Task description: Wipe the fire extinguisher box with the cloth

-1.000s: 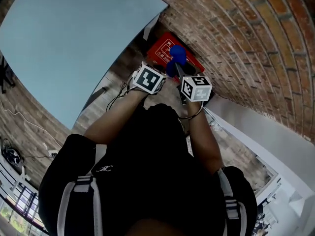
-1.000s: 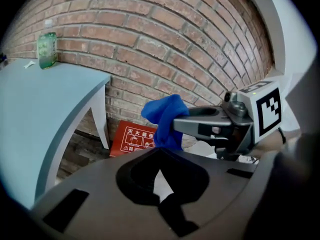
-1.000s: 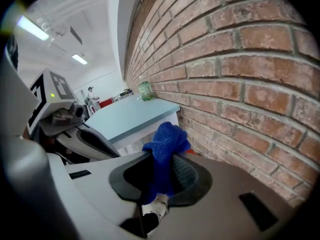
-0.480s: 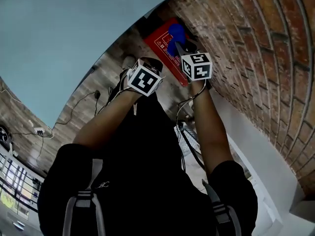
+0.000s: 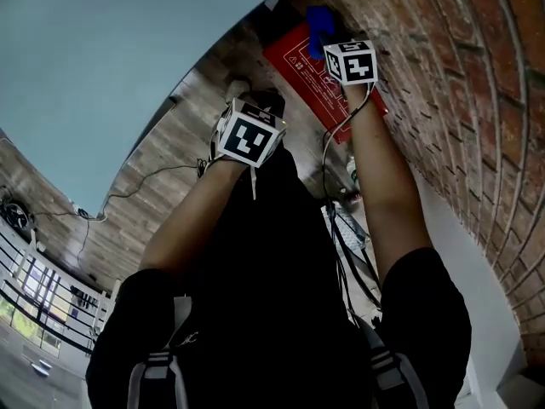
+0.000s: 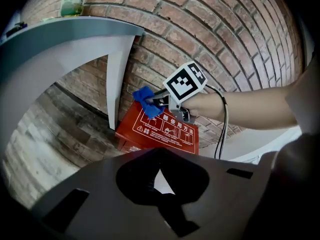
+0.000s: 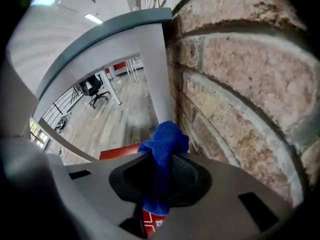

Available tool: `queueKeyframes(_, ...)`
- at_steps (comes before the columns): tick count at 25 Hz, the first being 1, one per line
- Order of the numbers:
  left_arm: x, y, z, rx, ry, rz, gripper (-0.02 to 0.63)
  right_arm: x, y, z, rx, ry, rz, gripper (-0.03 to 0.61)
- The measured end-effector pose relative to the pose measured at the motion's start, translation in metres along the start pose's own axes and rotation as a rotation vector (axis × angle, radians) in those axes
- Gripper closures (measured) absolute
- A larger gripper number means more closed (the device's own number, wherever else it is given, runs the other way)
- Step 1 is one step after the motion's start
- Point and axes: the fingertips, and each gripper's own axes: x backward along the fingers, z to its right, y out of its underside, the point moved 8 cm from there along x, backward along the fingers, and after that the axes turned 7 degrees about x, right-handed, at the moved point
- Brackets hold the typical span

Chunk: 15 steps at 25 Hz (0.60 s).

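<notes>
Right gripper (image 7: 160, 183) with its jaws pinched on a blue cloth (image 7: 163, 143); the cloth ran up between the jaws and bunched into a wad just past their tips. In the right gripper view the wad stood close beside the brick wall (image 7: 240, 84), with a strip of the red fire extinguisher box (image 6: 166, 132) showing under the jaws. In the left gripper view the same wad lay at the upper left corner of the box's red face, over the edge nearest the wall, and just beside the pale table leg (image 6: 119, 79). Whether the cloth pressed on the surface there could not be told. The box stood on the wooden floor (image 6: 45, 134) at the foot of the wall, its red face bearing white pictures and print and sloping toward the floor. The right arm (image 6: 260, 106) reached in from the right edge of that view, a black cable (image 6: 220, 134) hanging from the wrist. Left gripper (image 6: 159, 173) with its jaws pressed together and nothing between them; it was held back from the box, apart from the cloth, and pointed at the lower edge of the red face. In the head view both marker cubes were raised in front of the person, the right one over the far end of the box, the left one nearer and over the floor.
</notes>
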Motion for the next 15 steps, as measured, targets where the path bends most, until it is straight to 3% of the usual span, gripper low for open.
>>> queueKeyframes(6,0.017,0.004,-0.008,0.025,-0.042,0.01,0.606,-0.01,-0.009,-0.014,0.026,-0.016,0.013,0.495)
queueKeyframes(15,0.039,0.001,-0.026,0.086,-0.086,0.045,0.606,-0.025,-0.012,-0.101,0.148,-0.194,-0.027,0.495)
